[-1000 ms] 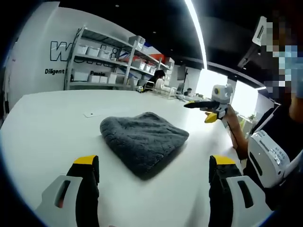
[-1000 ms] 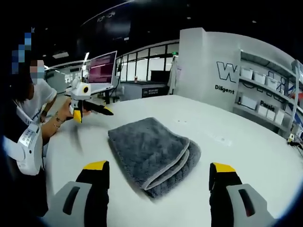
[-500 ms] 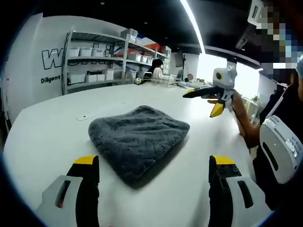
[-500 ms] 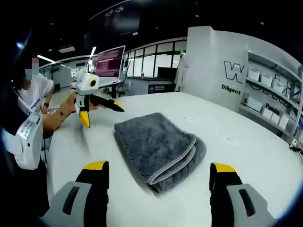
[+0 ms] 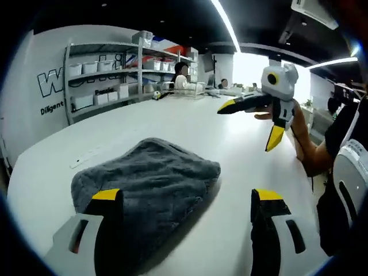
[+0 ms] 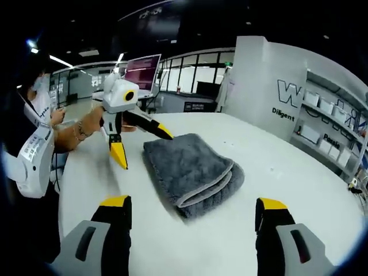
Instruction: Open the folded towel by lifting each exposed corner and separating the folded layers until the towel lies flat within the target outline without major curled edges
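**Both grippers closing on the folded towel, nothing gripped yet**

Left gripper view. My left gripper [image 5: 183,201] has its jaws spread wide and empty. The folded towel [image 5: 144,190] lies on the white table [image 5: 172,123], its near edge just ahead of my left-hand jaw. My right gripper [image 5: 256,118] hovers beyond the towel's far right corner, jaws parted. A shelf rack [image 5: 103,72] stands well behind the towel. Compared with half a second ago, the towel looms larger and lower: my camera has advanced; the towel itself has not shifted.

Right gripper view. My right gripper [image 6: 192,207] is likewise released and empty. The towel [image 6: 192,172] shows its stacked fold edges toward me; my left gripper [image 6: 141,146] hangs at the towel's far left corner, nearer it than before.

Risk, in my judgement: pinching several stacked layers together would drag the whole bundle instead of opening it.
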A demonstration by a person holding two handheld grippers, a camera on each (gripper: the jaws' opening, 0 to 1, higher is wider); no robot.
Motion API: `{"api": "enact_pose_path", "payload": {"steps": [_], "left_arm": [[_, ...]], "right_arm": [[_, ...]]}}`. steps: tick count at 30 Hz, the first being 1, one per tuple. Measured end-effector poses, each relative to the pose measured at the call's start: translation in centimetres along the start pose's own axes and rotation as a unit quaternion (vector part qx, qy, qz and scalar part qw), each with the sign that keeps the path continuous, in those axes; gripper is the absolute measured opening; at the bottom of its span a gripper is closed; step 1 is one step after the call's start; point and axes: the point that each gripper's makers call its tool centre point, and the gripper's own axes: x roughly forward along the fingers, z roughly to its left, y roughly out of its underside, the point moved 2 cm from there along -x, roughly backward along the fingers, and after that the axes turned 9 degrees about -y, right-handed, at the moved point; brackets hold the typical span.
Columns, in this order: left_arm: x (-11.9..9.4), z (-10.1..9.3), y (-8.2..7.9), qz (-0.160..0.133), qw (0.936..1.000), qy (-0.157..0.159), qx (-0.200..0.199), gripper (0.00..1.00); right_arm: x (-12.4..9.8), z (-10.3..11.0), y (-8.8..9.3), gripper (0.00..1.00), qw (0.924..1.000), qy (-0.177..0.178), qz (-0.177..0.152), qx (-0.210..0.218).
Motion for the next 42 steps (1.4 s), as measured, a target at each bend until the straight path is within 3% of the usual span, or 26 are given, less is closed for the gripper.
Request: {"api": "enact_pose_path", "payload": {"steps": [8, 13, 16, 18, 21, 22, 24, 28, 30, 33, 36, 42], "left_arm": [[2.5, -1.9, -1.3, -0.006, 0.9997, -0.006, 0.025, 0.79], [3.8, -3.5, -1.4, -0.008, 0.9993, 0.012, 0.034, 0.58], [4.6, -4.2, -1.4, -0.013, 0.9992, 0.009, 0.036, 0.59], [5.1, -4.3, -1.0, -0.005, 0.9983, 0.001, 0.058, 0.56], [5.6, -4.3, -0.3, 0.014, 0.9950, -0.027, 0.095, 0.44], [5.8, -4.4, -0.4, 0.007, 0.9932, -0.035, 0.111, 0.41], [6.1, -4.9, -0.4, 0.006, 0.9920, -0.038, 0.121, 0.40], [6.3, -5.3, 0.9, 0.044, 0.9851, -0.037, 0.162, 0.31], [6.8, -5.4, 1.2, 0.043, 0.9840, -0.039, 0.168, 0.30], [7.2, -5.0, 1.5, 0.043, 0.9833, -0.043, 0.172, 0.25], [7.3, -4.6, 1.4, 0.039, 0.9840, -0.043, 0.168, 0.12], [6.8, -3.9, 0.4, 0.005, 0.9942, -0.036, 0.101, 0.05]], "right_arm": [[-1.6, 0.4, 0.2, 0.88, 0.9998, -0.014, -0.014, 0.000], [-2.3, 0.5, 0.0, 0.88, 0.9995, -0.017, -0.026, 0.000], [-2.0, 0.9, 0.0, 0.87, 0.9990, -0.028, -0.035, 0.001], [-1.9, 1.1, 0.2, 0.87, 0.9990, -0.032, -0.031, -0.004], [-1.8, 1.1, 0.5, 0.87, 0.9989, -0.035, -0.030, -0.004], [-1.8, 1.1, 0.6, 0.87, 0.9989, -0.036, -0.030, -0.002], [-1.7, 1.0, 0.7, 0.87, 0.9989, -0.036, -0.032, 0.001], [-1.7, 0.7, 1.2, 0.86, 0.9988, -0.037, -0.030, 0.006], [-1.8, 0.6, 1.3, 0.86, 0.9988, -0.037, -0.030, 0.009], [-1.8, 0.5, 1.4, 0.86, 0.9989, -0.034, -0.031, 0.013], [-1.8, 0.5, 1.6, 0.85, 0.9988, -0.036, -0.030, 0.013], [-1.7, 0.5, 1.9, 0.84, 0.9989, -0.038, -0.024, 0.015]]}}
